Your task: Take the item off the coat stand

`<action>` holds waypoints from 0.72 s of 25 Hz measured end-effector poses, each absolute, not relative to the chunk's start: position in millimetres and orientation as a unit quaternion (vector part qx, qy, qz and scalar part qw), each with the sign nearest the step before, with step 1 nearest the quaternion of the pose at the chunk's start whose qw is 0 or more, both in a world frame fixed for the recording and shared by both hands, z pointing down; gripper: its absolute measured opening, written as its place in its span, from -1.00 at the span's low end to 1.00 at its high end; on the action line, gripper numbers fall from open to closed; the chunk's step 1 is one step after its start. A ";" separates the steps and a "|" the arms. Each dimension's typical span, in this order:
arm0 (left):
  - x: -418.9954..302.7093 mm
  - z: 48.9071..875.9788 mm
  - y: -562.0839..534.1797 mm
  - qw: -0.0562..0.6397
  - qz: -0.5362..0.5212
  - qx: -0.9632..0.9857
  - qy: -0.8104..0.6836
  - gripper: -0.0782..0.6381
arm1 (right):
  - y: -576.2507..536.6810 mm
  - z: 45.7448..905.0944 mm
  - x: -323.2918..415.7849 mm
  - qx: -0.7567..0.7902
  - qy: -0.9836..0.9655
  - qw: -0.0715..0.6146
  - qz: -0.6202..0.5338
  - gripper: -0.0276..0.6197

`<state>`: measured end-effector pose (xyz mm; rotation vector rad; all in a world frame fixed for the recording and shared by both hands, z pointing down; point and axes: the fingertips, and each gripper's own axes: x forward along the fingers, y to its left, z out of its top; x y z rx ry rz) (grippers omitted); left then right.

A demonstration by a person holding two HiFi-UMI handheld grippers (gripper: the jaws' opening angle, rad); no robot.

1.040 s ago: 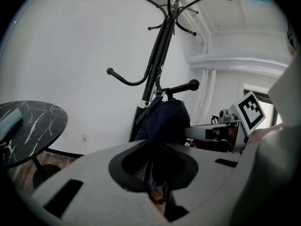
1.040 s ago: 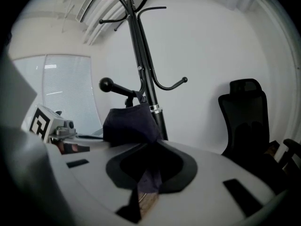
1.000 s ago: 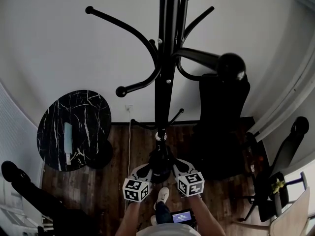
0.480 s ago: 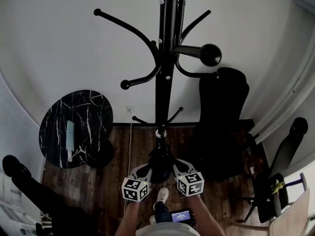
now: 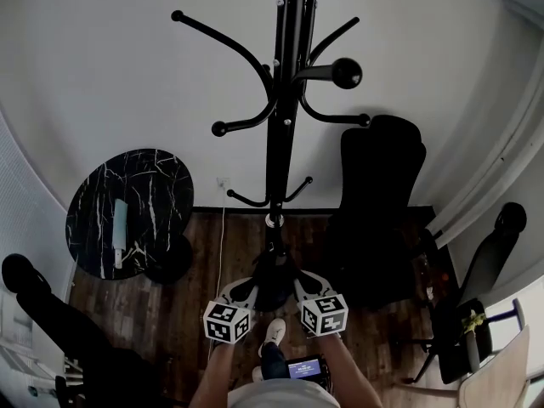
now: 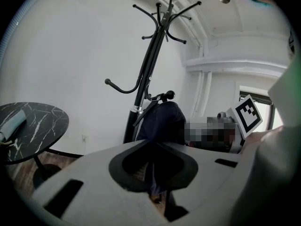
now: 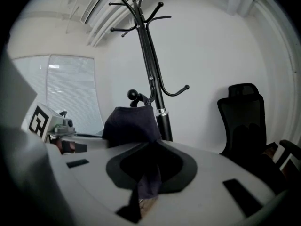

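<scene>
Pulled back, left gripper and right gripper stretch dark cloth sideways.

ITEM: dark navy cloth, bunched, clear of the hooks, pinched between left gripper and right gripper | COAT STAND: black, upright, curved ball-tipped hooks, just behind the cloth
</scene>
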<state>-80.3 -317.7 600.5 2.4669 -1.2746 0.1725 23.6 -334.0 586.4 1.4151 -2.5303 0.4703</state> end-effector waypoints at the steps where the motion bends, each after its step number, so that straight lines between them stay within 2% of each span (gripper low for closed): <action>1: -81.6 598.9 -320.3 0.178 0.061 0.873 -0.450 -0.68 | -335.9 585.5 22.6 0.480 -0.857 0.101 0.159 -0.78; 18: -80.6 582.6 -302.6 0.168 0.056 0.879 -0.442 -0.69 | -321.0 570.4 23.5 0.483 -0.858 0.099 0.143 -0.78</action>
